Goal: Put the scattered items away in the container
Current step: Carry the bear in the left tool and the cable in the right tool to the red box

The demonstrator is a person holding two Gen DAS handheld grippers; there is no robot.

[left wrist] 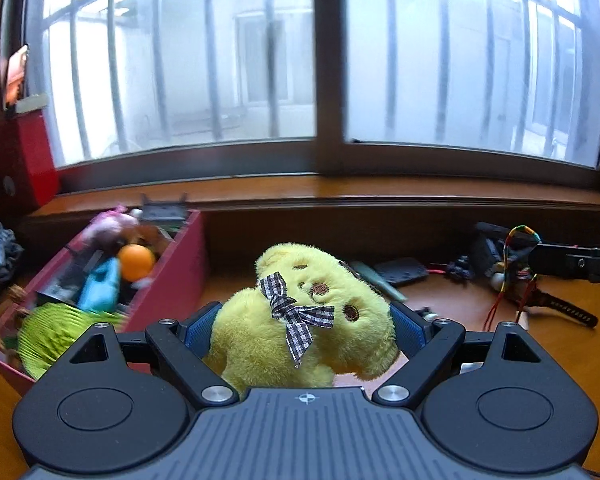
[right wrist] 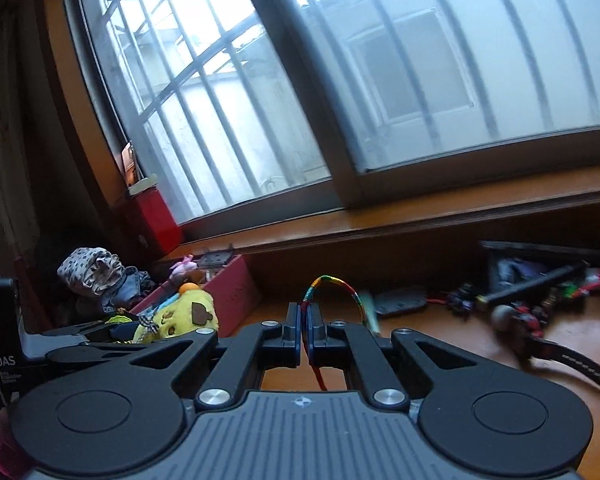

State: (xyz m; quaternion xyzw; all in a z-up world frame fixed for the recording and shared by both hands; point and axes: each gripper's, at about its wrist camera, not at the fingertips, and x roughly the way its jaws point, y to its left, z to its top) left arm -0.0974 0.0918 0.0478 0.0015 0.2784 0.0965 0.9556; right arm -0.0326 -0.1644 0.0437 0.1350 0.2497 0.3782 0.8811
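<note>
Black gripper (left wrist: 305, 324) – blue pads (left wrist: 410, 330), silver screws.

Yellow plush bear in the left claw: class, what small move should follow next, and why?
Probably carry the yellow plush bear with the checked bow a little further left until it hangs over the red rectangular box, then let go. The left claw clamps the bear off the wooden table, and the box, already holding an orange ball and other toys, lies just to its left.

Only "DAS" reads, white on the black device (right wrist: 0, 356) at the right-wrist view's left edge.
</note>
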